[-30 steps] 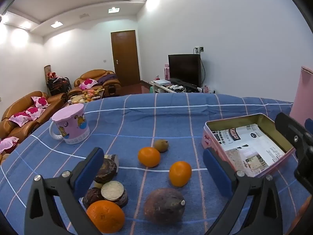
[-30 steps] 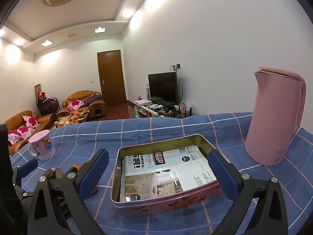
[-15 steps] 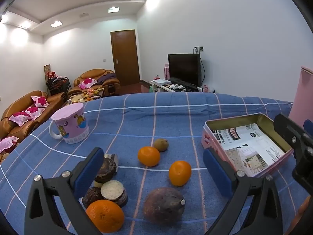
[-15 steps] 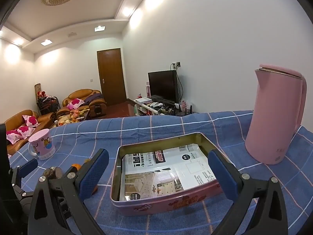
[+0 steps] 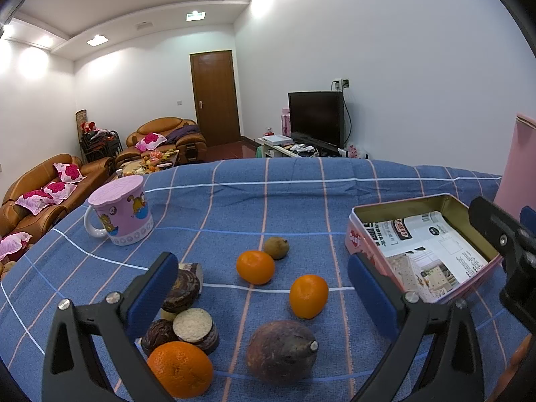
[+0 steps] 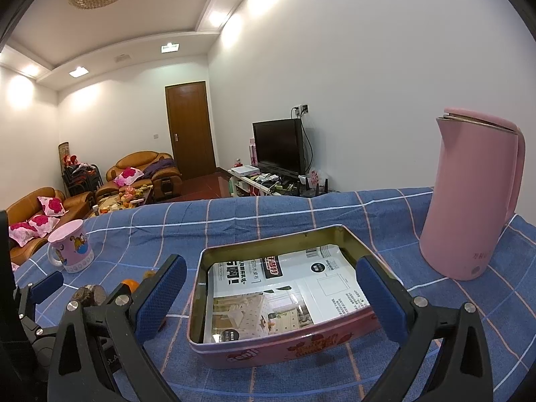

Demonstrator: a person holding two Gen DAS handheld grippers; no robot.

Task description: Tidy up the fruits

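Nothing is shifting since earlier frames: both claws are hanging wide and empty, left claw (image 5: 261,288) over the round orange fruits (image 5: 255,267) mid-bench, right claw (image 6: 271,293) over the paper-lined pink rectangular tin (image 6: 284,351). Centring one orange between the pads before closing seems wise.

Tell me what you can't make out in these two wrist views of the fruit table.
- Left wrist view: the dark round pieces are partly behind the left gripper finger.
- Left wrist view: the pink kettle is cut off by the right edge.
- Right wrist view: the fruits are mostly hidden behind the right gripper.
- Print on the paper in the tin is too small.
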